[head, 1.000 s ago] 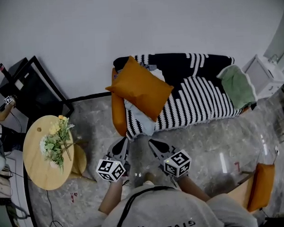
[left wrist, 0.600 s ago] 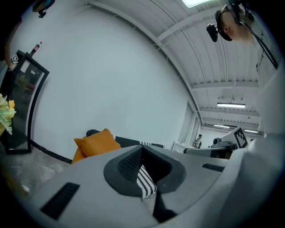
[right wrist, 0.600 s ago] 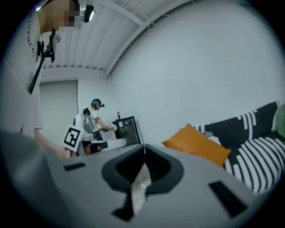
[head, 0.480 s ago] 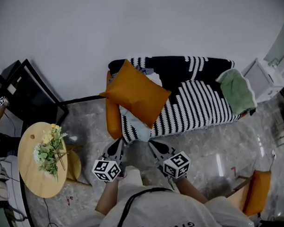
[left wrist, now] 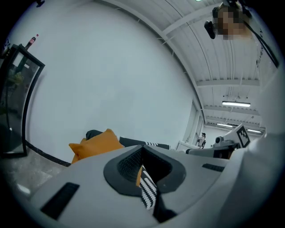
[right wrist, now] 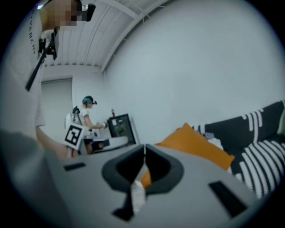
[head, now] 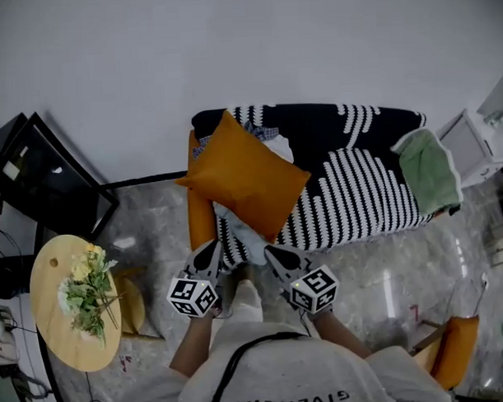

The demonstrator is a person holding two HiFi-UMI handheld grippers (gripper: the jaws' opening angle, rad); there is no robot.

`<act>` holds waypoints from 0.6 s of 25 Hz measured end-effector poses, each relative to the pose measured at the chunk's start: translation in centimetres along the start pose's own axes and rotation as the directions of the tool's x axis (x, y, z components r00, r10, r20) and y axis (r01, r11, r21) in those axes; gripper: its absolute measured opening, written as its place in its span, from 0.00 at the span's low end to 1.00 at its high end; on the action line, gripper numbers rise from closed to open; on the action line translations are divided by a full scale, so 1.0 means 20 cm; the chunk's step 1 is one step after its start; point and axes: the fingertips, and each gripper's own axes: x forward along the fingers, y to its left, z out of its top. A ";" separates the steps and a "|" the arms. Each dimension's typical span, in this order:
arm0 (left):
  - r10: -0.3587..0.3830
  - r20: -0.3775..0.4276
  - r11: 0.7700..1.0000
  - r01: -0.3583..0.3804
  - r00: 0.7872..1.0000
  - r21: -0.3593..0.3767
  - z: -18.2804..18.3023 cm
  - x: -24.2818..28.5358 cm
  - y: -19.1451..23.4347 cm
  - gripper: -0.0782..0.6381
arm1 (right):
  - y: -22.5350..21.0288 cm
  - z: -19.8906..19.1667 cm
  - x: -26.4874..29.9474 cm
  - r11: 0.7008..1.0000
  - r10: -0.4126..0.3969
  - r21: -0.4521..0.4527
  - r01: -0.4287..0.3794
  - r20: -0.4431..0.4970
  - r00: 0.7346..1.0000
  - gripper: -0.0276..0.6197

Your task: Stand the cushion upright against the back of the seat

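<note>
Orange cushion [head: 247, 181] tilted on sofa [head: 199, 218] end, just ahead, long axis diagonal; left tongs [head: 206, 257], right tongs [head: 280, 258] closed, empty; right nearer.

orange cushion [head: 247, 184]: 1
orange sofa [head: 201, 222]: 1
striped throw [head: 358, 184]: 1
green cloth [head: 430, 169]: 1
round wooden table [head: 47, 302]: 1
flower bunch [head: 86, 288]: 1
black frame [head: 45, 183]: 1
white cabinet [head: 480, 139]: 1
grippers: 2, left gripper [head: 209, 253], right gripper [head: 274, 255]
</note>
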 end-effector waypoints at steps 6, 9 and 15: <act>-0.010 -0.018 1.000 0.010 1.000 -0.020 0.06 0.30 0.16 0.14 | -0.17 0.08 0.27 1.000 0.030 0.001 -0.030 -0.044 0.999 0.07; -0.010 -0.047 0.999 0.009 0.999 -0.031 0.06 0.42 0.25 0.14 | -0.26 0.09 0.40 0.999 0.043 0.016 -0.042 -0.070 0.997 0.07; 0.040 -0.098 0.998 -0.045 0.994 -0.050 0.02 0.59 0.46 0.14 | -0.43 0.10 0.64 0.998 0.067 0.025 -0.064 -0.112 0.992 0.07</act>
